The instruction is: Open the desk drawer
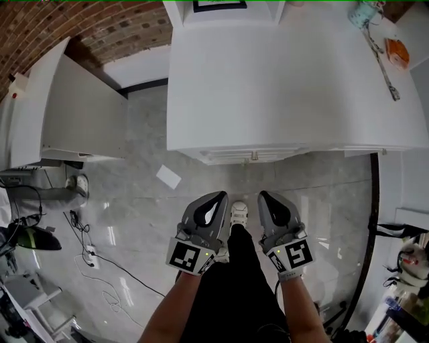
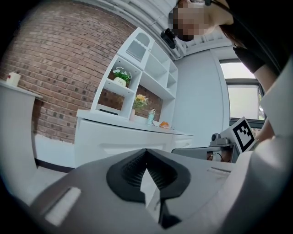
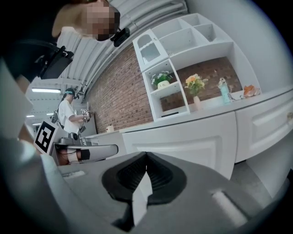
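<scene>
The white desk fills the upper middle of the head view. Its drawer front runs along the near edge, shut, with a small knob at its middle. Both grippers hang low over the floor, well short of the drawer. My left gripper and right gripper point toward the desk, side by side, each shut on nothing. In the left gripper view the left gripper's jaws meet, with the desk front beyond. In the right gripper view the right gripper is shut too, before the panelled desk front.
A second white desk stands at the left. A sheet of paper lies on the marble floor, with cables at lower left. A teal bottle and an orange item sit on the desk's right. A white shelf unit stands on it.
</scene>
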A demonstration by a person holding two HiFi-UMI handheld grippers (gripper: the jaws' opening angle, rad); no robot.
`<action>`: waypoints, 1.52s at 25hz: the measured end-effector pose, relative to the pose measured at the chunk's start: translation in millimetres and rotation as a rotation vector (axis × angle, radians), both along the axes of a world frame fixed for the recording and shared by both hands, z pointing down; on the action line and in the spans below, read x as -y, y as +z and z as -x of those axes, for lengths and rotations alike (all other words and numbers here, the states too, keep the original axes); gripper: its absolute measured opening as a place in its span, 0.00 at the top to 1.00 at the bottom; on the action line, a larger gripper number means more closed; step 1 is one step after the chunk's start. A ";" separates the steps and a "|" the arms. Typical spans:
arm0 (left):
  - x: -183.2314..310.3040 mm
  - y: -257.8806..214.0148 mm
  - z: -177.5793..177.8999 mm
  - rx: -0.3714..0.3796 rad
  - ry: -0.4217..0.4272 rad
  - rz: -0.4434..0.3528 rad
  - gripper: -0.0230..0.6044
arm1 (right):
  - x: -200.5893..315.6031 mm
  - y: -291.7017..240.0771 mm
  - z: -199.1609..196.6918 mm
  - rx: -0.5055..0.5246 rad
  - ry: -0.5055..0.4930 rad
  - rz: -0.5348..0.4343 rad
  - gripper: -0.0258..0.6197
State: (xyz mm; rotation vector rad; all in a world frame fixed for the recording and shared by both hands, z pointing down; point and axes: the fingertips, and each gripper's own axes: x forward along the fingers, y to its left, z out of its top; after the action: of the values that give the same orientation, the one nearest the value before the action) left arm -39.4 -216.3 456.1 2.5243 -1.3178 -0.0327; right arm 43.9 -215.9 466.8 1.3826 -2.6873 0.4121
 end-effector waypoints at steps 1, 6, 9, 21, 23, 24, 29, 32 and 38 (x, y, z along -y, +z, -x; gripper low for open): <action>4.0 4.0 -2.3 0.003 -0.001 -0.005 0.96 | 4.5 4.9 0.0 -0.004 0.004 0.001 0.96; 18.0 27.0 -9.9 0.029 0.003 0.014 0.96 | 25.8 24.5 2.4 -0.013 0.031 0.005 0.95; 25.4 38.9 -15.5 0.040 0.007 0.019 0.96 | 37.7 34.2 0.4 -0.016 0.051 0.000 0.94; 52.0 72.8 -35.7 0.041 -0.005 0.045 0.96 | 76.3 63.9 -3.0 -0.005 0.144 0.037 0.85; 56.3 75.6 -38.2 0.039 -0.010 0.049 0.96 | 79.5 67.6 -1.3 -0.009 0.153 0.048 0.84; 58.7 76.9 -39.1 0.039 -0.011 0.049 0.96 | 81.7 69.2 -0.5 -0.009 0.156 0.051 0.84; 70.8 87.0 -40.7 0.044 -0.021 0.051 0.96 | 92.9 77.6 1.7 -0.010 0.175 0.063 0.82; 76.4 90.7 -42.7 0.037 -0.030 0.050 0.96 | 94.8 78.5 1.5 0.007 0.183 0.059 0.82; 81.0 96.9 -45.4 0.032 -0.036 0.052 0.96 | 92.1 81.1 2.1 0.011 0.201 0.056 0.83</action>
State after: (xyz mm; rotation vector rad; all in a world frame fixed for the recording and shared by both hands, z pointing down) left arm 6.0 -297.3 553.0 2.4677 -1.3579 0.0346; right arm 41.8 -308.0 547.9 1.6449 -2.5327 0.5086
